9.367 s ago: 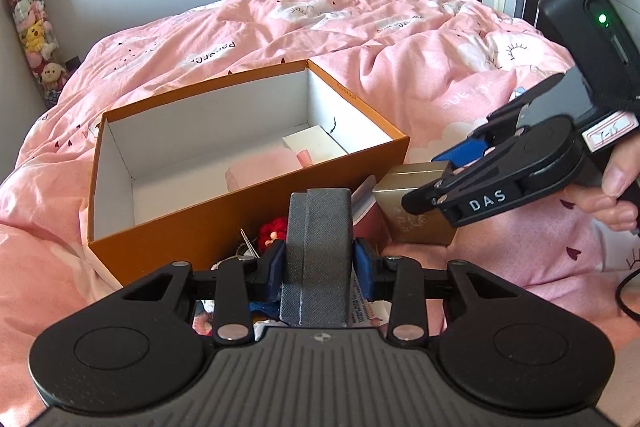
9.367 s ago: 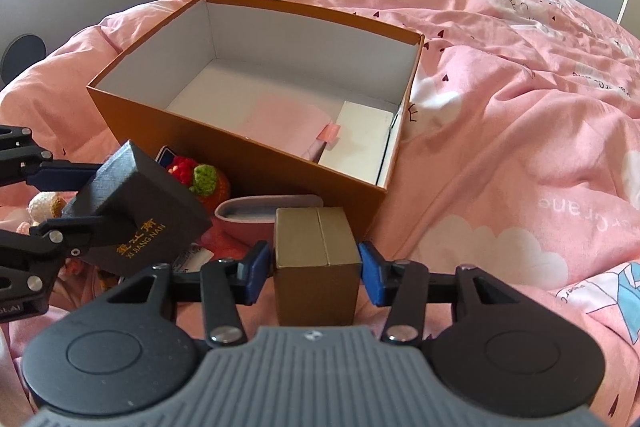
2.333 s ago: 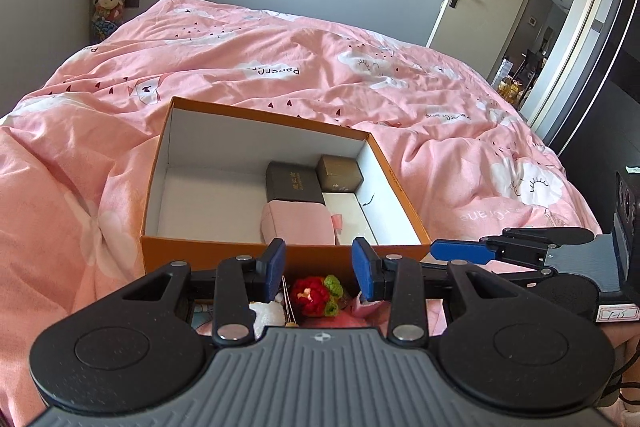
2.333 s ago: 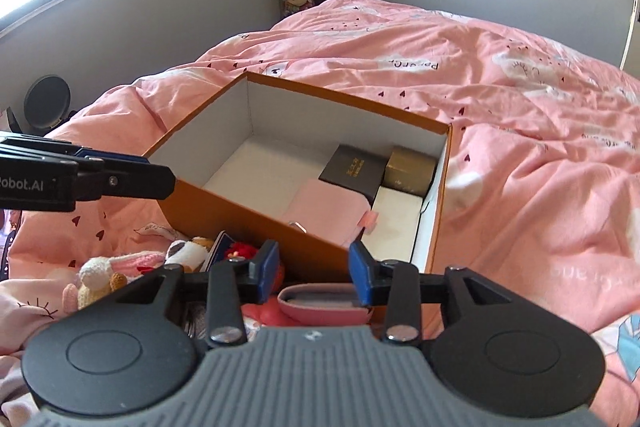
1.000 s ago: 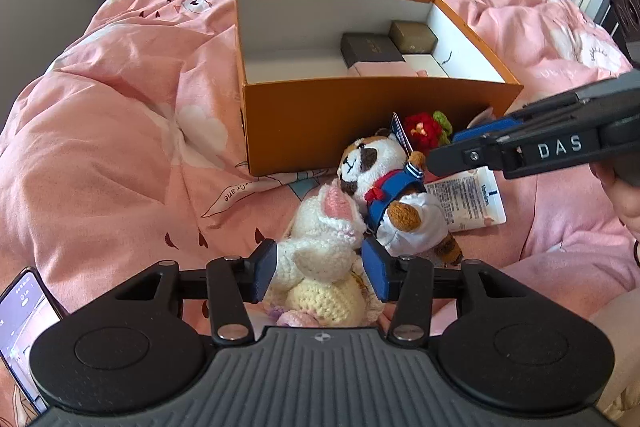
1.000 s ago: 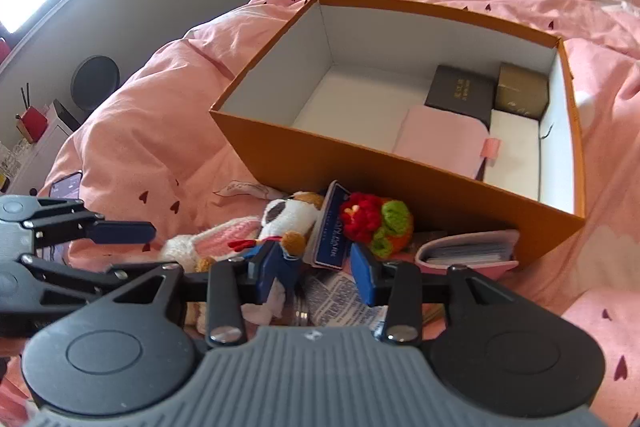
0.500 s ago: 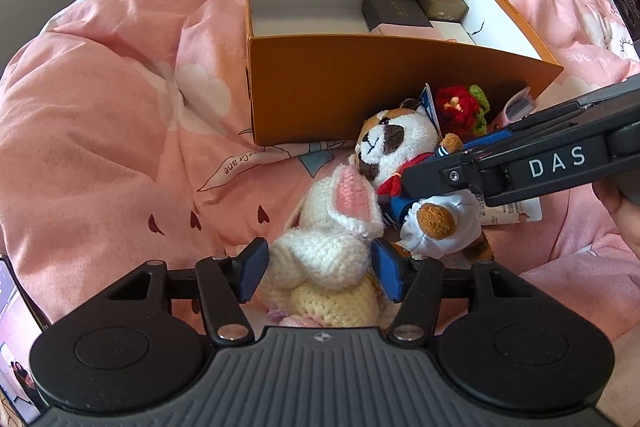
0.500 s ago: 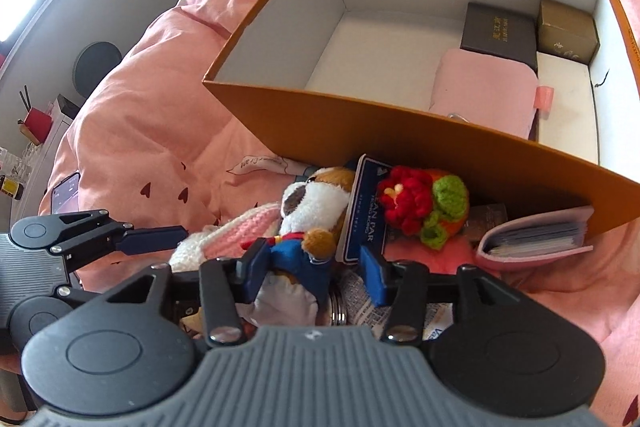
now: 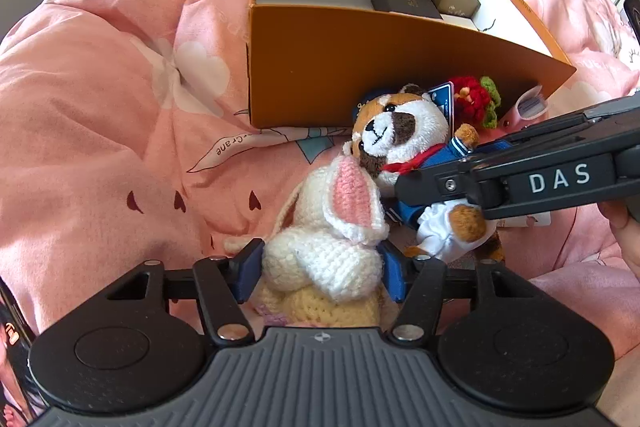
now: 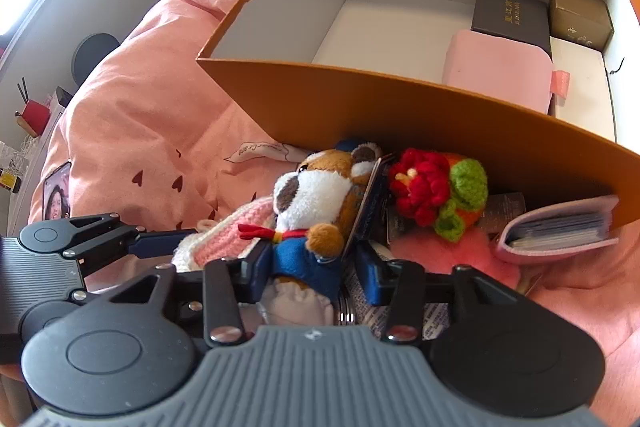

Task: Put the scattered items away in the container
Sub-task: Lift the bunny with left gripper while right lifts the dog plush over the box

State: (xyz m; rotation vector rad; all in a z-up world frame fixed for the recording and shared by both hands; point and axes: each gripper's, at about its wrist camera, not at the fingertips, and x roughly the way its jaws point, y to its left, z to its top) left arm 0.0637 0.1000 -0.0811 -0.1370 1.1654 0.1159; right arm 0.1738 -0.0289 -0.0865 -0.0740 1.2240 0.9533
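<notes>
An orange box [image 9: 360, 55] [image 10: 400, 107] lies on the pink bed, holding a dark box [image 10: 510, 13], a gold box [image 10: 580, 15] and a pink pouch [image 10: 500, 71]. My left gripper [image 9: 320, 267] is open, its pads on either side of a crocheted white bunny [image 9: 332, 227]. My right gripper [image 10: 312, 267] is open around the blue body of a plush dog [image 10: 316, 203], which also shows in the left wrist view [image 9: 400, 131]. A red and green crochet toy [image 10: 436, 195] and a pink card holder [image 10: 560, 231] lie by the box wall.
A blue card [image 10: 368, 203] stands behind the dog. A printed packet [image 10: 372, 311] lies under my right gripper. A phone [image 10: 56, 195] lies on the duvet at the left. The pink duvet [image 9: 120, 107] surrounds everything.
Both grippers have moved closer and lower over the toys. The left one now straddles the bunny and the right one straddles the dog's body.
</notes>
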